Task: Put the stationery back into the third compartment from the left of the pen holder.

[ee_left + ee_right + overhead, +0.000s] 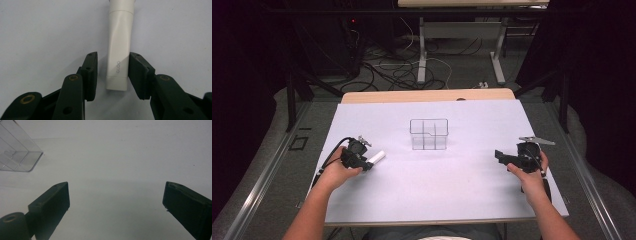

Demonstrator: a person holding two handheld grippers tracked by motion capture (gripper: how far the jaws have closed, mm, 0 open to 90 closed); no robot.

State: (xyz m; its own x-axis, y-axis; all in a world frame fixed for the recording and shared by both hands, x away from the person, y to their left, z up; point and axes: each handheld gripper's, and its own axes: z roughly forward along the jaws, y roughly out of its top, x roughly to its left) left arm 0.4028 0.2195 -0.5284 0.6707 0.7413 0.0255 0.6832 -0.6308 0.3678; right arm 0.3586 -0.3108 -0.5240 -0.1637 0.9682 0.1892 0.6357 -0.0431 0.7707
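The left hand-held gripper (113, 72) is down low on the left side of the desk (432, 190) with a white glue stick (120, 47) sitting between its jaws. It's narrowed in around the stick but not clamped: in the left gripper view the right pad looks like it's touching the tube's side or very nearly, while there's a clear sliver of gap on the left pad's side. So I'd call it half-closed around the stick, no real grip yet. The stick lies flat on the white surface, its bottom end (the one with the "GLOO" print) in between the pads and the rest pointing away from the gripper. From the high view the glue stick (377, 157) pokes out of the left hand-held gripper (364, 162) toward the middle of the desk, angled a bit up and to the right.

The right hand-held gripper (501, 156) is over on the right side of the desk, well apart from everything. Its jaws are wide with nothing between them, just bare desk in the right gripper view.

A clear plastic organizer (428, 134) with dividers stands in the middle of the desk, between the two hands and a bit farther back. A corner of the organizer (17, 150) shows at the top left of the right gripper view.
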